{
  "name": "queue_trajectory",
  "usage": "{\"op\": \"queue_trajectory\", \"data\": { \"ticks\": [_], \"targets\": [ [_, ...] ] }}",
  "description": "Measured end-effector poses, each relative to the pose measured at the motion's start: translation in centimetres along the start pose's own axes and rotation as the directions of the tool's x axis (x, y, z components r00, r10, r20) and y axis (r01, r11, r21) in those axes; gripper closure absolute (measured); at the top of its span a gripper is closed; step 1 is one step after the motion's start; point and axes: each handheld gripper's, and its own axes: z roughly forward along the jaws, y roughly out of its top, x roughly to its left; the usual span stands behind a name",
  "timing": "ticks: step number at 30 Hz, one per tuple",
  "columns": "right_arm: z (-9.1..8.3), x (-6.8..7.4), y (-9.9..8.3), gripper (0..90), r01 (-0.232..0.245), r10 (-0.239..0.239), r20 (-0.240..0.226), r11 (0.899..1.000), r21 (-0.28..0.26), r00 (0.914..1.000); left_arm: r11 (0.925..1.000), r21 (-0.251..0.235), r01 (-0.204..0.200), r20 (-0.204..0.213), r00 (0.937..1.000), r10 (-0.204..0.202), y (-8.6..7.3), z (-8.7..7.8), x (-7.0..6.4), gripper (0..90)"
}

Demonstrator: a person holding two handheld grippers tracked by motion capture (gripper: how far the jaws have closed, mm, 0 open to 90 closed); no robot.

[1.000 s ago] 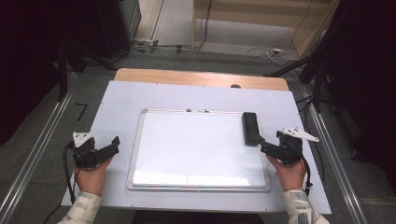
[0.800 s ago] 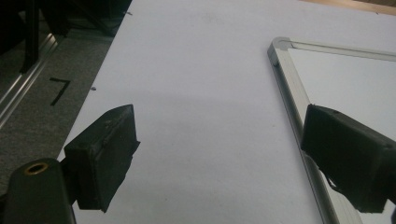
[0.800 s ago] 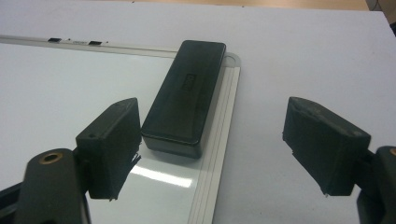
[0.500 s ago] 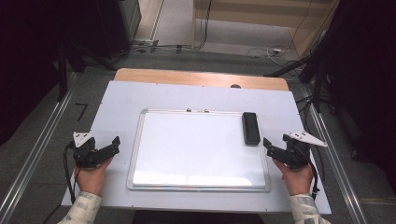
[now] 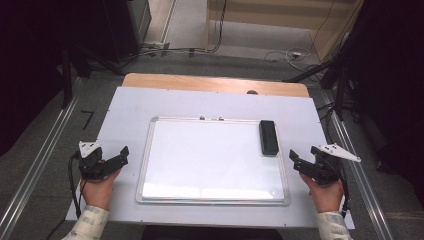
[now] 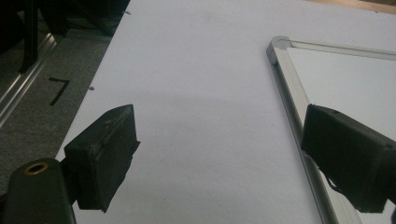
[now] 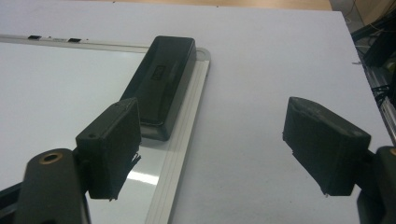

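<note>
The right gripper (image 5: pixel 303 163), fingers spread and empty, has drawn back from the black rectangular eraser (image 5: pixel 268 136) on the white aluminium-framed whiteboard (image 5: pixel 210 165), suggesting the eraser is set down, while the left gripper (image 5: pixel 116 158) stays open.

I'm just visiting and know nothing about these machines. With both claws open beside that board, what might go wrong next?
The black rectangular eraser lies at the silver-framed whiteboard's right edge; a clumsy grab by the open right gripper might nudge it off the frame. The board lies loose on the white table cover, so pushing the eraser could slide it. The open left gripper hovers close to the frame's left edge and might bump it.
</note>
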Motion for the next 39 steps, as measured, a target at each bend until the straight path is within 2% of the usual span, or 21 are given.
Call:
{"op": "queue_trajectory", "data": {
  "ticks": [19, 39],
  "targets": [
    [-1.5, -1.9, -1.1, 18.3, -0.009, 0.009, 0.026, 1.000, -0.005, 0.9996, 1.0000, 0.004, -0.002, -0.001, 1.0000, 0.002, -0.1, 0.1, -0.1, 11.4],
    [-2.4, -3.7, -2.2, 18.3, -0.019, 0.018, 0.069, 1.000, 0.017, 0.9975, 1.0000, 0.003, -0.002, 0.001, 1.0000, 0.002, -0.1, 0.1, -0.1, 11.3]
  ]
}}
